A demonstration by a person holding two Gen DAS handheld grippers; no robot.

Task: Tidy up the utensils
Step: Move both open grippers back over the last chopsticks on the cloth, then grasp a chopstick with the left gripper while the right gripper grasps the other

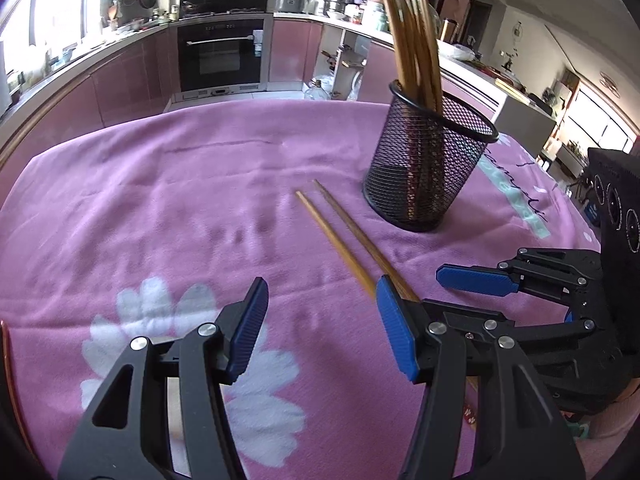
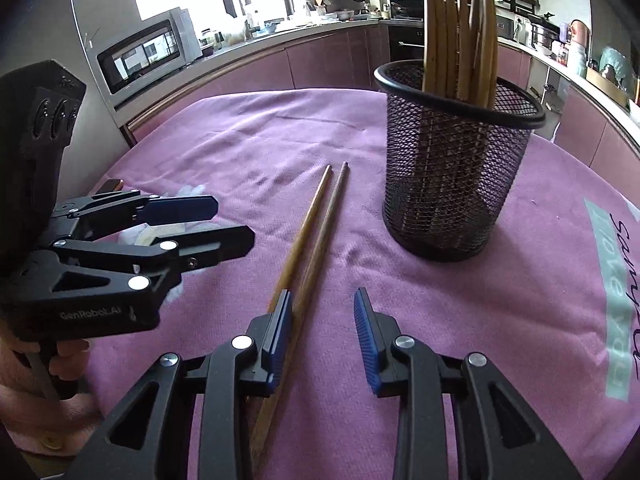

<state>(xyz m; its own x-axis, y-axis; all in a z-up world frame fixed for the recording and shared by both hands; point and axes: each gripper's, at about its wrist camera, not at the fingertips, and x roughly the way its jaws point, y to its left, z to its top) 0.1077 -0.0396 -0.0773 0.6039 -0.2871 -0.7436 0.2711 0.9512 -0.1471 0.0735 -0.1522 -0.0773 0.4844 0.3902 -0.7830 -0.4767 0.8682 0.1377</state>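
Two loose wooden chopsticks (image 1: 336,245) lie side by side on the pink cloth, left of a black mesh holder (image 1: 432,168) that holds several upright chopsticks. My left gripper (image 1: 320,320) hovers open over the cloth with nothing between its fingers. In the right wrist view the pair of chopsticks (image 2: 306,224) runs toward my right gripper (image 2: 323,308). Its jaws stand apart low over the cloth. The darker chopstick lies just inside the left pad (image 2: 280,320) and the lighter one passes under that finger. The mesh holder (image 2: 456,160) stands ahead to the right.
The pink cloth (image 1: 160,208) with white flower prints covers the table. The right gripper (image 1: 430,290) sits close to my left one, and the left gripper (image 2: 234,222) shows at the left with a person's hand (image 2: 68,356) on it. Kitchen cabinets and an oven lie beyond.
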